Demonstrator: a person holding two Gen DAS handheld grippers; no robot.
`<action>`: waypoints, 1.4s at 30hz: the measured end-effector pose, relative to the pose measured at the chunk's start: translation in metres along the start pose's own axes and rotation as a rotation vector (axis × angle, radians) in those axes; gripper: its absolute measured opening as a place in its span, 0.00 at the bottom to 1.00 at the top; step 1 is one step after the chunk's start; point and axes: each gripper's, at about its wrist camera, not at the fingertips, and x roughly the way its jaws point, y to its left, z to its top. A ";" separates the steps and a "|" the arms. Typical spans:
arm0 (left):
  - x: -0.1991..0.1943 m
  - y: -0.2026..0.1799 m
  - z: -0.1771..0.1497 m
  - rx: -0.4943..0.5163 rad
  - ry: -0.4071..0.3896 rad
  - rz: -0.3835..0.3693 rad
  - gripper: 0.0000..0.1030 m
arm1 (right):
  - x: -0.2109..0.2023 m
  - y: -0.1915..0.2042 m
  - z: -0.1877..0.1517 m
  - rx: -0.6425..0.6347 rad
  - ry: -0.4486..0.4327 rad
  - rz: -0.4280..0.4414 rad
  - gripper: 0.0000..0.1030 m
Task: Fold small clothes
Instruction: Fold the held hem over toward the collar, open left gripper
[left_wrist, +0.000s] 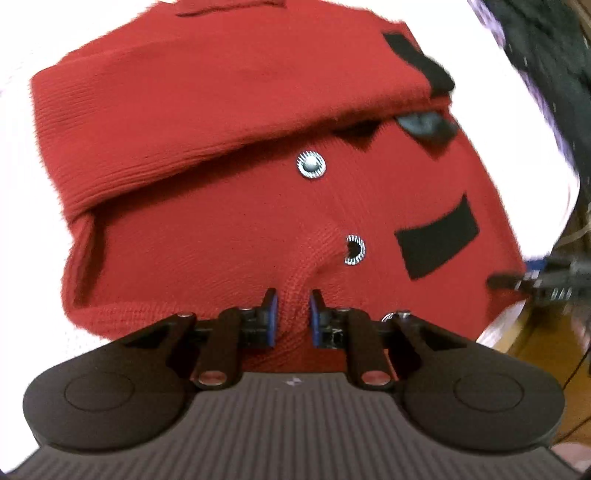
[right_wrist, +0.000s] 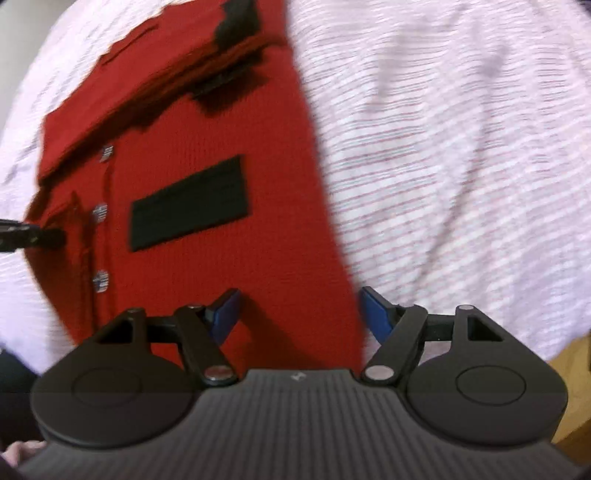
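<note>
Now the left gripper has its two fingers squeezed on a bump of cloth at the near edge of the red knit cardigan. That cardigan lies on a white striped cloth, partly folded, with its far part turned over the front. Two silver snaps shine near the middle, and a black patch sits to the right. Over the cardigan's near right edge, the right gripper has its fingers spread wide, holding nothing.
</note>
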 end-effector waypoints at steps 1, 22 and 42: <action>-0.007 0.003 -0.002 -0.022 -0.016 -0.004 0.18 | 0.001 0.004 0.002 -0.016 0.007 0.017 0.61; -0.118 0.037 0.003 -0.341 -0.331 -0.014 0.15 | -0.080 0.029 0.068 -0.036 -0.165 0.245 0.11; -0.144 0.112 0.077 -0.560 -0.572 0.078 0.15 | -0.063 0.056 0.234 0.017 -0.378 0.292 0.11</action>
